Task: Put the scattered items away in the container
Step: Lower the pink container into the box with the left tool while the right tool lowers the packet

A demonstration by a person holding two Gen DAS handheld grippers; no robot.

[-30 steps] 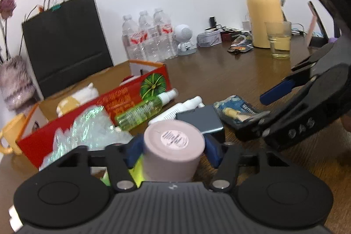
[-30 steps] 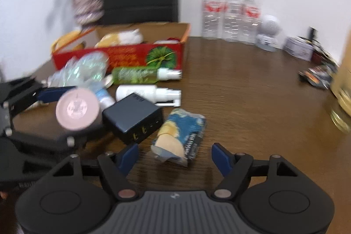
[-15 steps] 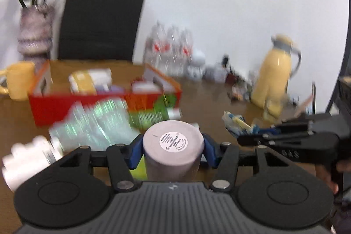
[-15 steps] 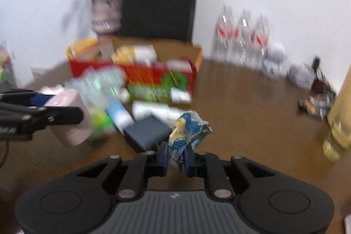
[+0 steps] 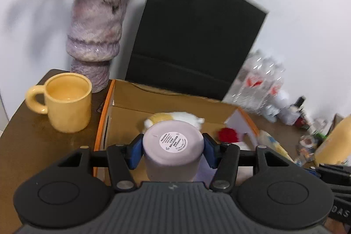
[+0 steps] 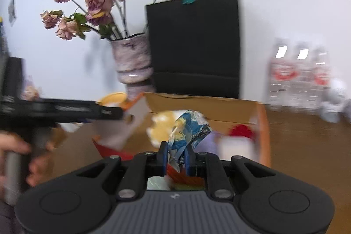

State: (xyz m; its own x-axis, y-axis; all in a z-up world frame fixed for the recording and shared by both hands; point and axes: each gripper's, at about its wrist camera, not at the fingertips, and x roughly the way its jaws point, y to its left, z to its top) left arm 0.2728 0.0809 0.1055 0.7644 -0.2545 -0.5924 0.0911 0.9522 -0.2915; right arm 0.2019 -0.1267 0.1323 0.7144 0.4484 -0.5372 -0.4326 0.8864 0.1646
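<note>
My left gripper (image 5: 172,149) is shut on a pale pink cylinder (image 5: 173,146) with a round white label on its end, held over the near-left part of the open cardboard box (image 5: 175,100). Inside the box lie a yellow-and-white soft item (image 5: 173,118) and a red item (image 5: 228,134). My right gripper (image 6: 175,154) is shut on a crumpled blue-and-yellow snack packet (image 6: 189,126), held above the near edge of the same box (image 6: 208,102). The left gripper's black body (image 6: 61,111) shows at the left of the right wrist view, with a hand (image 6: 13,144) on its handle.
A yellow mug (image 5: 65,101) stands left of the box, near the table's corner. Behind it are a pinkish vase (image 5: 95,36) of dried roses and a black paper bag (image 5: 193,36). Water bottles (image 6: 300,78) line the wall at the right. A yellow jug (image 5: 335,142) stands far right.
Both grippers have risen and swung left from the scattered items to above the box. The right gripper closed on the snack packet and lifted it. The left gripper kept hold of the pink cylinder.
</note>
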